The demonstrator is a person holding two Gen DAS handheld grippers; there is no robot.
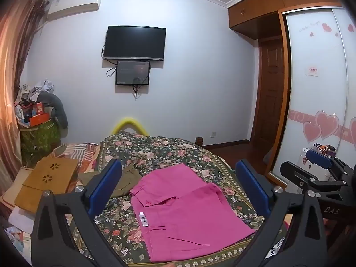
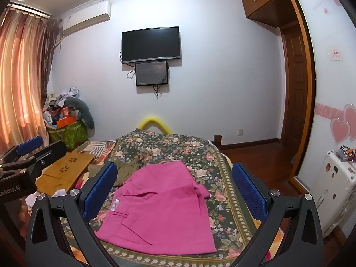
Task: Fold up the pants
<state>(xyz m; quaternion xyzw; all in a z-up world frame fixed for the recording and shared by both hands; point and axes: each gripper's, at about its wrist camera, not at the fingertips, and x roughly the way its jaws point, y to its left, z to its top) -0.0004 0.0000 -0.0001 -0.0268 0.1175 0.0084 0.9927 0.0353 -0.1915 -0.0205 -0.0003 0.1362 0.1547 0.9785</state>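
Pink pants lie folded and flat on the floral bedspread, waistband with a white label toward the left. My left gripper hovers above and in front of them, open, nothing between its blue pads. My right gripper also stands open over the pants, empty. Each gripper shows at the edge of the other's view: the right gripper at the far right of the left wrist view, the left gripper at the far left of the right wrist view.
An olive garment lies just left of the pink pants. Wooden boards sit at the bed's left. A cluttered green bin stands by the curtain. A white suitcase and wardrobe are to the right.
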